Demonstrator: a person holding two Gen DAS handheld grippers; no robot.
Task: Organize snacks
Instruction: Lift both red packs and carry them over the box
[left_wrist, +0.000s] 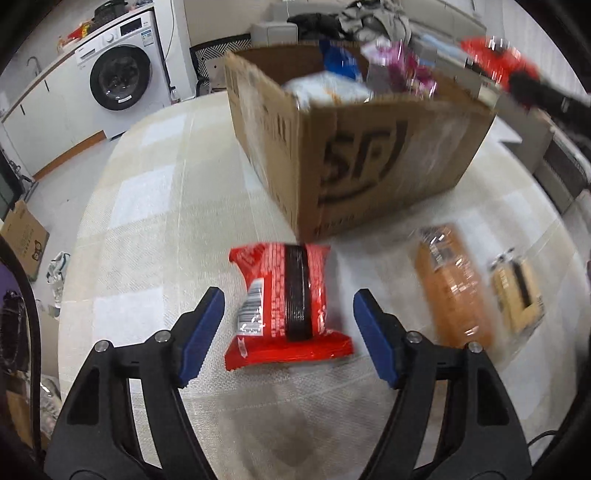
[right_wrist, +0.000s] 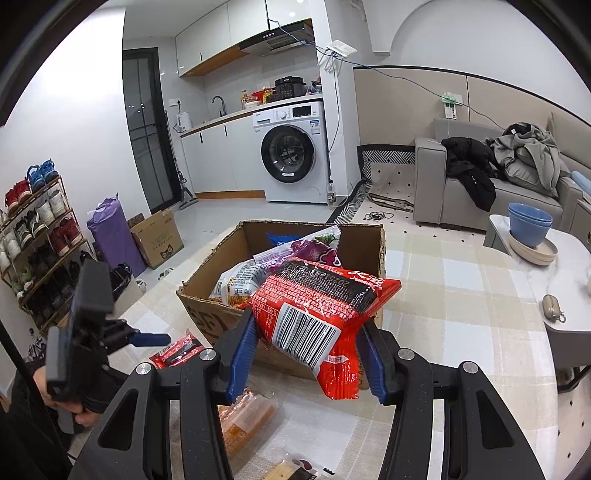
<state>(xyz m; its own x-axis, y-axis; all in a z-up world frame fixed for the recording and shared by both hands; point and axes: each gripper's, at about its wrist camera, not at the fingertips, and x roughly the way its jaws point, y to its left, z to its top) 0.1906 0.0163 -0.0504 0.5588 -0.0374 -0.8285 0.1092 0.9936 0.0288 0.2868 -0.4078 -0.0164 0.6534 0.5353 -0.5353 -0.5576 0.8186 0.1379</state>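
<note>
On the checked counter (left_wrist: 155, 229), the left claw (left_wrist: 288, 325) pointed steeply down, jaws apart and clear of a red snack packet (left_wrist: 284, 299) lying between them. The right claw (right_wrist: 308, 354) hung above the cardboard box (right_wrist: 207, 310), clamped on another red packet (right_wrist: 317, 314).

Cardboard box (left_wrist: 362, 147) blocks ahead; bare tablecloth (left_wrist: 147, 229) lies open leftward.

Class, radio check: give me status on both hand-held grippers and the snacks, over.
Left hand-held gripper open over a red snack packet on the table. Right hand-held gripper shut on a large red snack bag by the cardboard box. Nothing in the way.
</note>
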